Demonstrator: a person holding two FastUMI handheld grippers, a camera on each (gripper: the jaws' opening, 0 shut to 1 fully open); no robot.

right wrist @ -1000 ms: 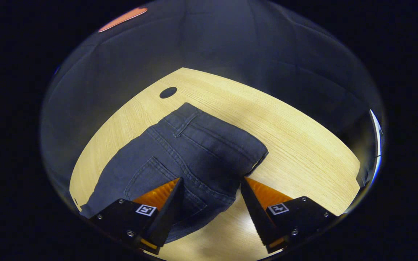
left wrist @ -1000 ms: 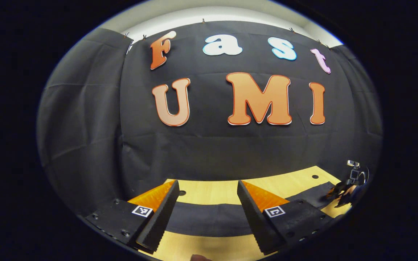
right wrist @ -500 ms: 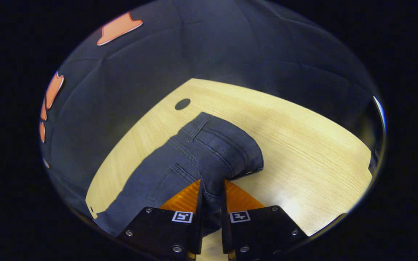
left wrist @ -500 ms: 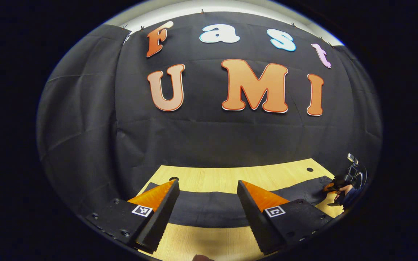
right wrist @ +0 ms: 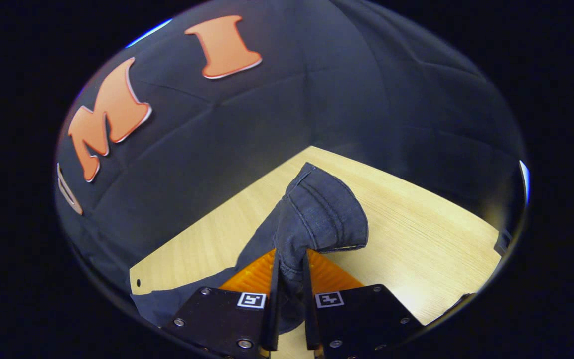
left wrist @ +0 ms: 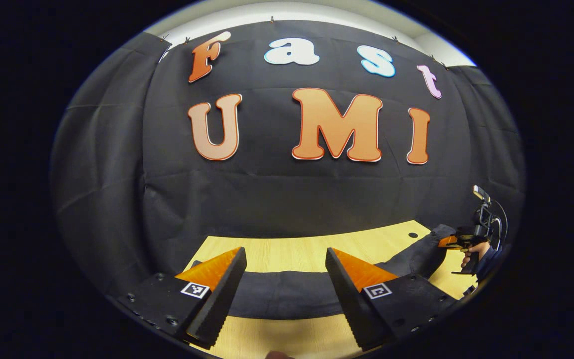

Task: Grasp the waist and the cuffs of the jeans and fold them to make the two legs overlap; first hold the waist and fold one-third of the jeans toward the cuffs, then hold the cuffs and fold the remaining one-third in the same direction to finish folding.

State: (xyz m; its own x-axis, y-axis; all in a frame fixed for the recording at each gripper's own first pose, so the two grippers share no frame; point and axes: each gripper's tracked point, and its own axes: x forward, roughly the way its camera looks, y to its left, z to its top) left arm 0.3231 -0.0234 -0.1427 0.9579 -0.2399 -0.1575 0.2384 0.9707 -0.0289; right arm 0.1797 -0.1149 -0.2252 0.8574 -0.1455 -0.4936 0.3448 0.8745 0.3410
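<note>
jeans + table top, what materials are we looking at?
Jeans: dark denim by the look, matte, with raised double-stitched seams; it bunches softly where the right gripper pinches it.
Table: pale wood grain, smooth with a slight sheen; solid wood or laminate, cannot tell. The grain lines run evenly along the top.

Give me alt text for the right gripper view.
The right hand-held gripper is shut on the waist end of dark jeans, the denim bunched up between its fingers above a light wooden table. Black cloth wall behind.
</note>
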